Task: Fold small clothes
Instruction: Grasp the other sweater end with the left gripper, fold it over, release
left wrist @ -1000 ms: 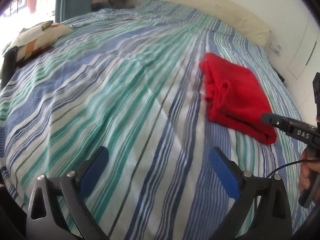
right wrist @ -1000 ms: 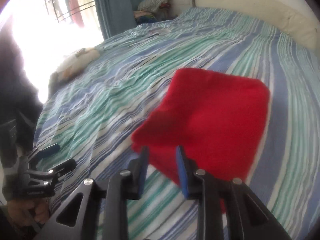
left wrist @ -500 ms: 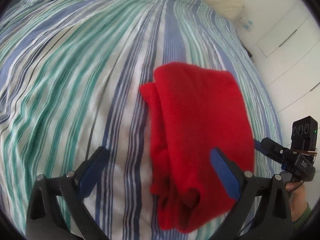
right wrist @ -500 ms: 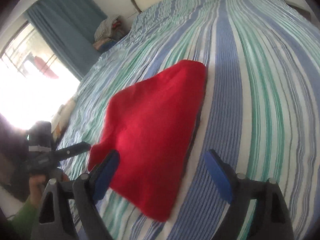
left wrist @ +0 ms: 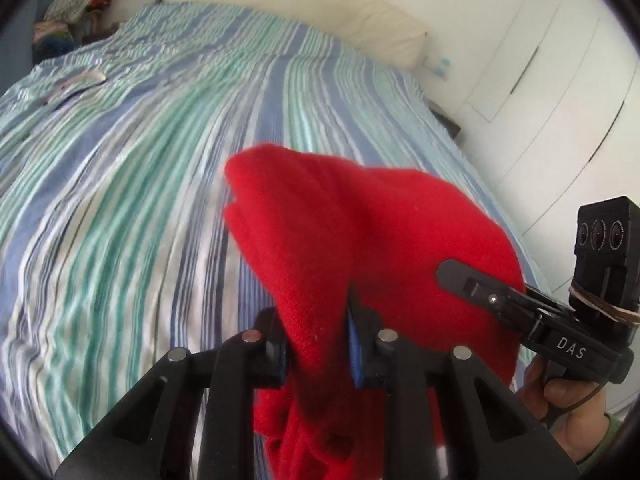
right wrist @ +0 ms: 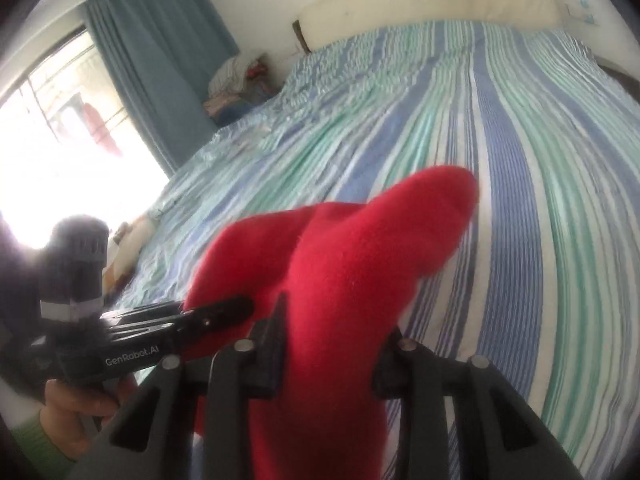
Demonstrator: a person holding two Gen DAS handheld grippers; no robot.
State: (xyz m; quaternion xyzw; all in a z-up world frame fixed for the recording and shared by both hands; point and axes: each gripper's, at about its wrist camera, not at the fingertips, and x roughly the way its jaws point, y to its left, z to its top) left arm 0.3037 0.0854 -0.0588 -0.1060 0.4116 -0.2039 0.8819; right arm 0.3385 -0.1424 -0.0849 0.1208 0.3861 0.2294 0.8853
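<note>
- Red garment (left wrist: 360, 240): folded fleece-like piece, gathered at its near edge and raised off the striped bedspread (left wrist: 120, 200); far portion droops toward the bed, and contact with it cannot be judged.
- Left gripper (left wrist: 320, 344): jaws have just been closing, and its 2 blue-padded fingers (left wrist: 352, 344) now pinch a bunched fold of the garment.
- Right gripper (right wrist: 332, 344): jaws have just been closing; both fingers press on a thick ridge of the same garment.
- Right-wrist view: left gripper (right wrist: 224, 308) lies just beside the right one, its tips at the red cloth, held by a hand (right wrist: 76, 404) in a green sleeve.
- Background: cream headboard (left wrist: 300, 4), teal curtain (right wrist: 160, 52), white cabinet doors (left wrist: 560, 60).
</note>
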